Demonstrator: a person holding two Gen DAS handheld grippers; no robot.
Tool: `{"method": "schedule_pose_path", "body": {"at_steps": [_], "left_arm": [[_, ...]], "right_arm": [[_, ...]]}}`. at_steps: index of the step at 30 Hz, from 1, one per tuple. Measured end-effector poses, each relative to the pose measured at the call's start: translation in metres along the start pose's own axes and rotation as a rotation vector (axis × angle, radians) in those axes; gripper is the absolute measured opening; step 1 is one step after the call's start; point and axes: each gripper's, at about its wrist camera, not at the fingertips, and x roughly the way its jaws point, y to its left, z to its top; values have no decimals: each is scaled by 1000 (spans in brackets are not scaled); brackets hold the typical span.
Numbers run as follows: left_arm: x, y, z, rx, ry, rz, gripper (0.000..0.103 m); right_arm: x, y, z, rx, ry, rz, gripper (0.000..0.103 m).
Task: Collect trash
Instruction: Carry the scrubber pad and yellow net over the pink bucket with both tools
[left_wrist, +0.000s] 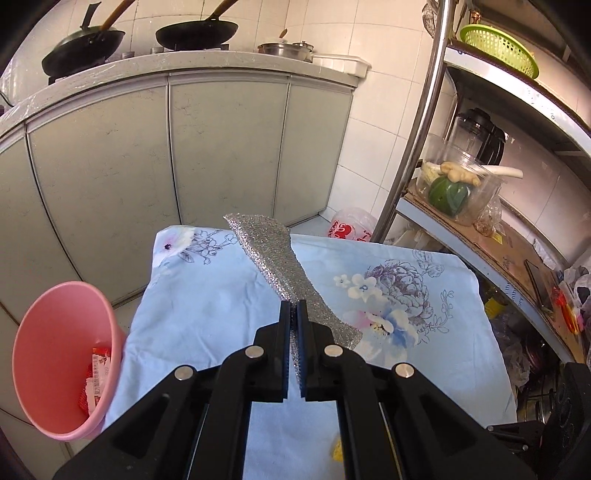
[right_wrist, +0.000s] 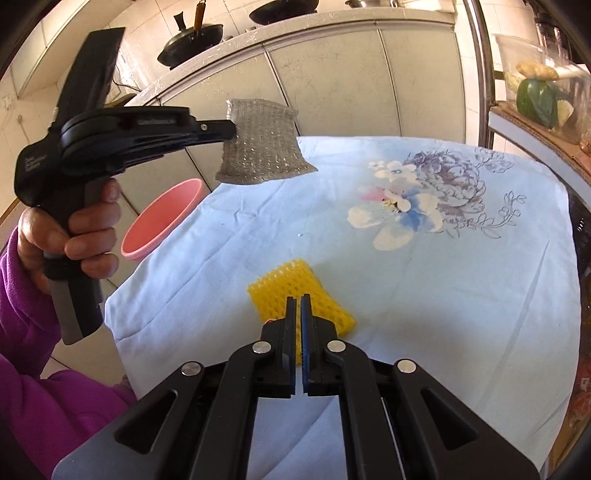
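Notably, we found the left tool (left_wrist: 293, 306) clamped on a silver mesh cloth (left_wrist: 271, 258) by one edge; it could slip before reaching the pink bin (left_wrist: 55, 354). The right tool (right_wrist: 298, 301) seemed closed on yellow netting (right_wrist: 295, 286), possibly snagging the desk (right_wrist: 443, 295) cloth.

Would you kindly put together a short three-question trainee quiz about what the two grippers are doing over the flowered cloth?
1. True or false: the left gripper holds the silver mesh scrubber clear of the flowered cloth.
2. Which item are the right gripper fingers closed on?
A. a green pepper
B. the yellow mesh sponge
C. a frying pan
3. Fill in: the pink bin beside the cloth already contains red and white ____.

Key
1. True; in the right wrist view the scrubber hangs in the air.
2. B; the sponge lies on the cloth.
3. Wrappers.
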Motion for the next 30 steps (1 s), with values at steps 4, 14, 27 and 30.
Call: {"method": "schedule_pose_path", "body": {"at_steps": [4, 14, 27, 30], "left_arm": [[-8, 8, -7, 0, 2, -2, 3], [-34, 29, -25, -2, -29, 21, 3], [-73, 70, -42, -41, -91, 67, 3], [-84, 85, -41, -60, -115, 94, 3]], "right_arm": [[9, 9, -3, -40, 62, 10, 42], [28, 25, -8, -110, 134, -49, 42], [25, 29, -4, -110, 92, -123, 10], [19, 37, 7, -100, 55, -81, 10]]}}
